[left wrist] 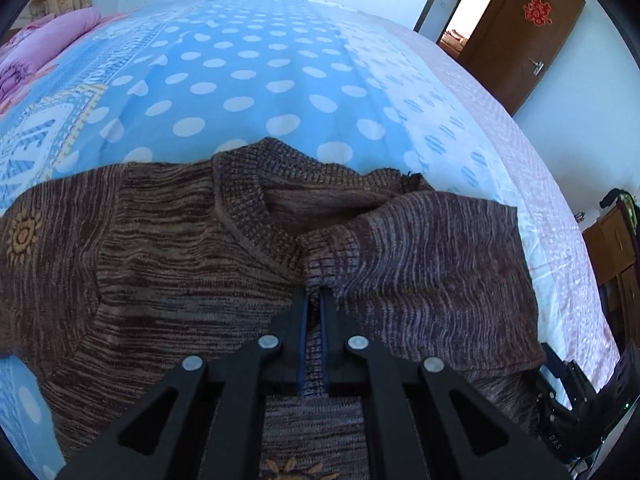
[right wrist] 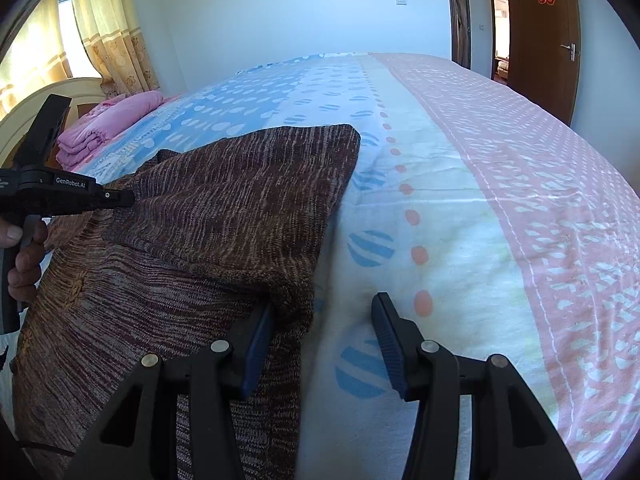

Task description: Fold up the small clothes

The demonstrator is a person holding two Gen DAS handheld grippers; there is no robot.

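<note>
A brown knitted sweater [left wrist: 180, 256] lies on the bed, with its ribbed collar [left wrist: 248, 208] facing up and one sleeve folded over its body. My left gripper [left wrist: 314, 294] is shut on a fold of the sweater just below the collar. In the right wrist view the sweater [right wrist: 224, 216] fills the left half, and the left gripper [right wrist: 120, 198] pinches it at the far left. My right gripper [right wrist: 324, 312] is open at the sweater's right edge, its left finger [right wrist: 258, 344] against the cloth, its right finger [right wrist: 390, 336] over the sheet.
The bed sheet [left wrist: 248, 80] is blue with white dots, with a pink striped band [right wrist: 520, 168] on the right. A folded pink quilt [right wrist: 108, 124] lies at the bed's far left. A brown door [right wrist: 540, 32] stands open beyond the bed.
</note>
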